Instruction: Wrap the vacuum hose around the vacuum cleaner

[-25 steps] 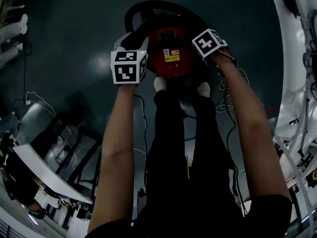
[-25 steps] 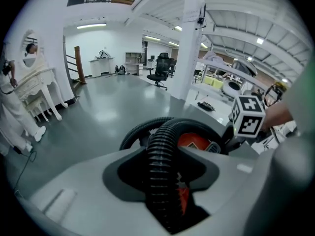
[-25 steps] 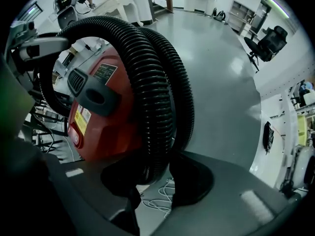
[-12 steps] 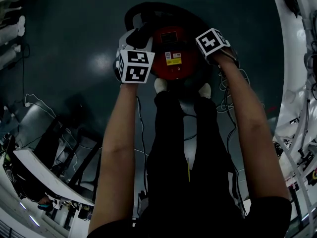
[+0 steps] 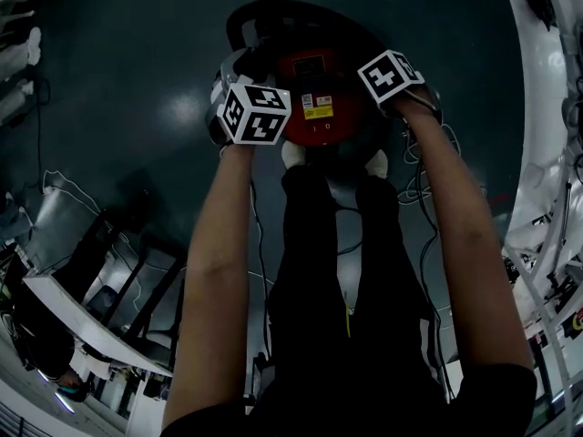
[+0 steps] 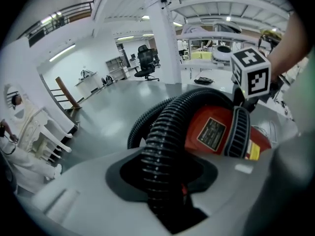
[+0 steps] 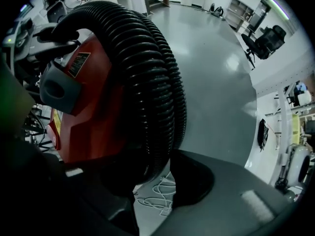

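Altogether one vacuum cleaner (image 5: 314, 107), one hose (image 6: 165, 127), left gripper (image 6: 165, 177) plus right gripper (image 7: 153, 181).

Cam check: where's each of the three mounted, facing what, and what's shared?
Head view: on the person's head, facing steeply down at the red vacuum cleaner; forearms and legs show.
Left gripper view: on the left gripper, looking along its jaws, which have just been closing on the black hose between them; a marker cube and the other forearm show.
Right gripper view: on the right gripper, looking down its jaws clamping the hose; no limb clearly shows.
Shared: all three show vacuum cleaner and hose.
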The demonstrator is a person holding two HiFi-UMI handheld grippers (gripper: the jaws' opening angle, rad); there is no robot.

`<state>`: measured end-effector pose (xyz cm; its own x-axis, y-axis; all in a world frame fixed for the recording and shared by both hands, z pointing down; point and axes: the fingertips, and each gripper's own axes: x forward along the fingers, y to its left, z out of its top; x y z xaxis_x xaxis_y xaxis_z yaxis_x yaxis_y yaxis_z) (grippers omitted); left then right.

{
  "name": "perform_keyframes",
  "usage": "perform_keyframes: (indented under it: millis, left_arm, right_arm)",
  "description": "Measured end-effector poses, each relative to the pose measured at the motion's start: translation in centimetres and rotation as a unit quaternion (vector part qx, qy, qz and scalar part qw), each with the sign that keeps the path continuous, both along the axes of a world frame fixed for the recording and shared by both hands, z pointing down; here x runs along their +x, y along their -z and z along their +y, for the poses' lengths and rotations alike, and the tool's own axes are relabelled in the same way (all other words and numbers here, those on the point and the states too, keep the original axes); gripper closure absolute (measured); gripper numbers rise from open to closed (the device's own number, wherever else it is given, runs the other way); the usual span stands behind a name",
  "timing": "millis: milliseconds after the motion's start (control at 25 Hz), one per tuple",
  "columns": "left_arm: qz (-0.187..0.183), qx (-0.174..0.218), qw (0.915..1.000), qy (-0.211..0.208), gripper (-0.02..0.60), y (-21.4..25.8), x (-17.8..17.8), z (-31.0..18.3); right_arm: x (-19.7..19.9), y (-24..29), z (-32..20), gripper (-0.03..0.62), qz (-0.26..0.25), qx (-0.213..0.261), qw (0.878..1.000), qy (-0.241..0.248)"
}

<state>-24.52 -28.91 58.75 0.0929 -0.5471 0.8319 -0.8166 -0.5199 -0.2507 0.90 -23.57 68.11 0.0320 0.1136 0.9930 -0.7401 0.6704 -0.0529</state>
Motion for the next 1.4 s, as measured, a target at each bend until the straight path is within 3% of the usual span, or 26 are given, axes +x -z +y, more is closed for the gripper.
perform_keyframes:
  millis: [200,360,480,640,720,880,960,1160,1280,1400]
  left_arm:
    - [-0.006,-0.011,0.9998,-0.016,0.428,0.0,-0.1,-0.7]
    - [-0.014,-0.025,0.9987,-0.042,0.428,-0.3,0.0,-1.2]
    - [-0.018,-0.029,0.9971,-0.068,0.433,-0.4,0.3,-1.1]
    - [-0.014,-0.028,0.9962,-0.082,0.433,-0.3,0.5,-0.7]
    - [-0.009,-0.028,0.9956,-0.089,0.436,-0.3,0.6,-0.1]
    - [0.003,-0.015,0.9937,-0.111,0.423,0.2,1.2,1.3]
    - [0.011,0.010,0.9917,-0.127,0.360,1.0,1.4,2.2]
    - [0.055,0.091,0.9796,-0.170,0.316,3.9,2.7,4.7]
    - [0.052,0.136,0.9659,-0.214,0.328,5.1,4.0,6.6]
    - [0.049,0.151,0.9677,-0.195,0.364,5.8,4.4,6.9]
  right_arm:
    - [-0.2,0.8,-0.6,0.408,0.020,0.049,0.995,0.084]
    - [-1.1,2.6,-1.7,0.410,0.013,0.102,0.987,0.124]
    - [-3.4,5.7,-3.9,0.420,-0.013,0.179,0.970,0.162]
    - [-7.5,9.1,-6.4,0.393,-0.064,0.254,0.938,0.229]
    - [-8.8,9.3,-6.6,0.437,-0.080,0.261,0.927,0.259]
    - [-8.9,9.0,-6.5,0.441,-0.098,0.253,0.931,0.243]
    - [-8.9,9.0,-6.5,0.441,-0.094,0.247,0.932,0.248]
    - [-8.7,8.8,-5.9,0.441,-0.069,0.239,0.926,0.283]
    - [-8.6,8.7,-5.8,0.441,-0.061,0.242,0.922,0.295]
    - [-8.5,8.9,-5.7,0.442,-0.064,0.246,0.921,0.296]
